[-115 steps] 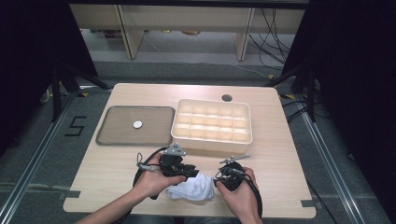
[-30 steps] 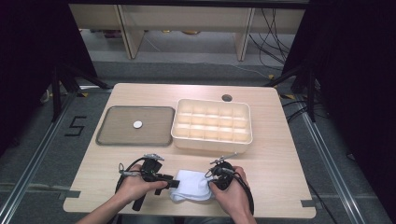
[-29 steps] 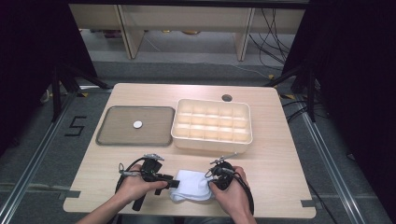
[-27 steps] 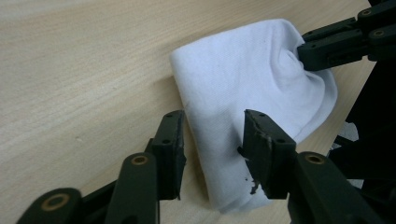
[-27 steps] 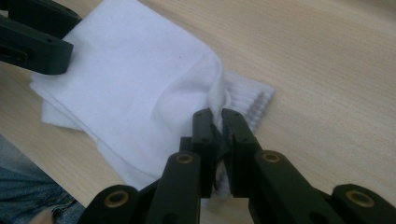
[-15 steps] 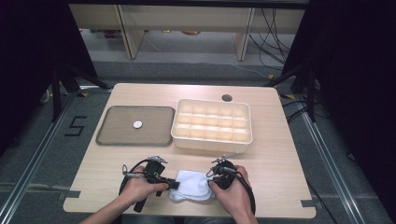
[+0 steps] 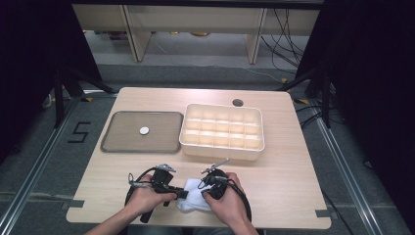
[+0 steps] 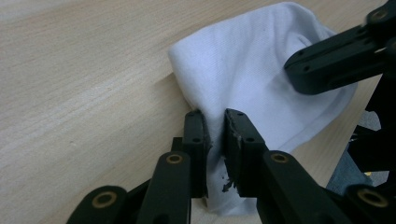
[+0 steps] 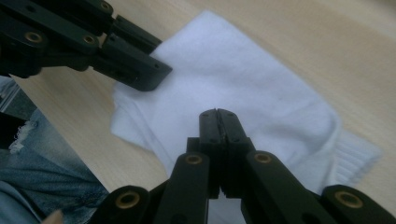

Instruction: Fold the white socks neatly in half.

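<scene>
A white sock (image 7: 194, 201) lies flat on the wooden table near its front edge, between my two hands. My left gripper (image 7: 181, 194) comes at it from the left. In the left gripper view the sock (image 8: 252, 70) has a raised fold pinched between the jaws of the left gripper (image 8: 215, 125). My right gripper (image 7: 204, 192) reaches in from the right. In the right gripper view the right gripper (image 9: 218, 114) has its jaws pressed together over the sock (image 9: 247, 84), with no fabric visible between them. The ribbed cuff points right there.
A grey tray (image 7: 122, 143) holding a small white disc (image 7: 144, 130) sits at the back left. A cream box (image 7: 222, 147) with several compartments stands beside it on the right. A cable hole (image 7: 238, 103) lies behind the box. The table's front edge is just below my hands.
Over the span, both hands and the sock have come closer to the front edge and the sock lies flatter. In the last second the left gripper crept slightly rightward.
</scene>
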`<state>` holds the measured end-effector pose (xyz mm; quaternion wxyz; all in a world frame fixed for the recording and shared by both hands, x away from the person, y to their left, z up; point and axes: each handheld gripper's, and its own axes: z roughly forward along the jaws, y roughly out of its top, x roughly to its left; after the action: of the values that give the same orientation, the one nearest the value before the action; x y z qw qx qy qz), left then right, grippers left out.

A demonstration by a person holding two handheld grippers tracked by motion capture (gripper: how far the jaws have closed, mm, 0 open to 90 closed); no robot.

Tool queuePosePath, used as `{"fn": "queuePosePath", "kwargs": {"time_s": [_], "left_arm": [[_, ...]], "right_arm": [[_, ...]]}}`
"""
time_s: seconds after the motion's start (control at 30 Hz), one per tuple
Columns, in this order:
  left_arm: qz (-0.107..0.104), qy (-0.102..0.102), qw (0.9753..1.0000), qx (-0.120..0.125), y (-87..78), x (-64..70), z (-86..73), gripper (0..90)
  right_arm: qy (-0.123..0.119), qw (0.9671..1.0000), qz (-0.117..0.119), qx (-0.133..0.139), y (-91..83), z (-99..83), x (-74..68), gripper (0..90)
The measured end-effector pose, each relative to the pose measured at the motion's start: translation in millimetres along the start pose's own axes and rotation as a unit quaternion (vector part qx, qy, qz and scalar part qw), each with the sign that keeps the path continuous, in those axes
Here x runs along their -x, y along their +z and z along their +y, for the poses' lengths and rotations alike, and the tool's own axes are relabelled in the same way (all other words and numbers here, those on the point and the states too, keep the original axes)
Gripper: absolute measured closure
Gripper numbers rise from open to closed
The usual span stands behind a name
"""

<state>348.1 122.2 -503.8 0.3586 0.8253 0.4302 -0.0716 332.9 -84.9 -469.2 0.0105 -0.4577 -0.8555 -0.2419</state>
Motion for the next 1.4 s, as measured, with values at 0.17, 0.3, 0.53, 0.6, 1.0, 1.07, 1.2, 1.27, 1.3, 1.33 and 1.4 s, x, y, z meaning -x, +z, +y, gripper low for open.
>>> {"fn": "queuePosePath", "kwargs": {"time_s": [0.17, 0.3, 0.53, 0.6, 1.0, 1.07, 1.2, 1.27, 1.3, 1.33, 1.4], "left_arm": [[0.001, 0.003, 1.0000, 0.002, -0.2, 0.5, -0.2, 79.6], [-0.016, 0.001, 0.9998, 0.013, -1.7, 1.6, 1.2, 81.5], [-0.027, -0.008, 0.9995, 0.016, -9.9, 4.1, 5.7, 82.5], [-0.036, -0.012, 0.9990, 0.025, -11.4, 5.8, 7.0, 82.6], [-0.057, 0.002, 0.9978, 0.033, -15.7, 18.6, 17.7, 83.4], [-0.067, 0.002, 0.9968, 0.042, -14.7, 19.3, 18.2, 83.4], [-0.067, 0.004, 0.9967, 0.046, -14.2, 19.5, 19.2, 83.4], [-0.058, 0.003, 0.9977, 0.036, -16.0, 19.0, 20.0, 83.4], [-0.054, 0.003, 0.9980, 0.033, -16.5, 18.7, 20.1, 83.4], [-0.050, 0.004, 0.9982, 0.032, -17.2, 17.9, 20.3, 83.4], [-0.051, 0.004, 0.9979, 0.039, -17.8, 16.2, 20.5, 83.4]], "right_arm": [[-0.005, 0.9999, 0.009, -0.008, 11.3, -0.4, 5.8, 90.0], [0.009, 0.9997, 0.011, -0.018, 12.0, 0.3, 7.2, 90.0], [0.013, 0.9997, 0.014, -0.017, 13.2, -0.2, 9.2, 90.0], [0.020, 0.9996, 0.013, -0.018, 13.8, -0.1, 8.5, 90.0], [0.023, 0.9994, 0.019, -0.020, 13.9, 0.6, 9.2, 90.0], [0.012, 0.9997, 0.019, -0.011, 15.0, 0.5, 11.5, 90.0], [0.012, 0.9997, 0.022, -0.009, 15.3, 0.6, 11.9, 89.9], [0.019, 0.9994, 0.025, -0.012, 14.9, 0.4, 11.3, 89.4], [0.013, 0.9993, 0.033, -0.010, 14.5, 0.2, 12.7, 88.0], [0.023, 0.9991, 0.033, -0.012, 13.5, 0.3, 11.9, 86.7], [0.025, 0.9992, 0.031, -0.001, 9.3, -0.2, 13.5, 85.3]]}}
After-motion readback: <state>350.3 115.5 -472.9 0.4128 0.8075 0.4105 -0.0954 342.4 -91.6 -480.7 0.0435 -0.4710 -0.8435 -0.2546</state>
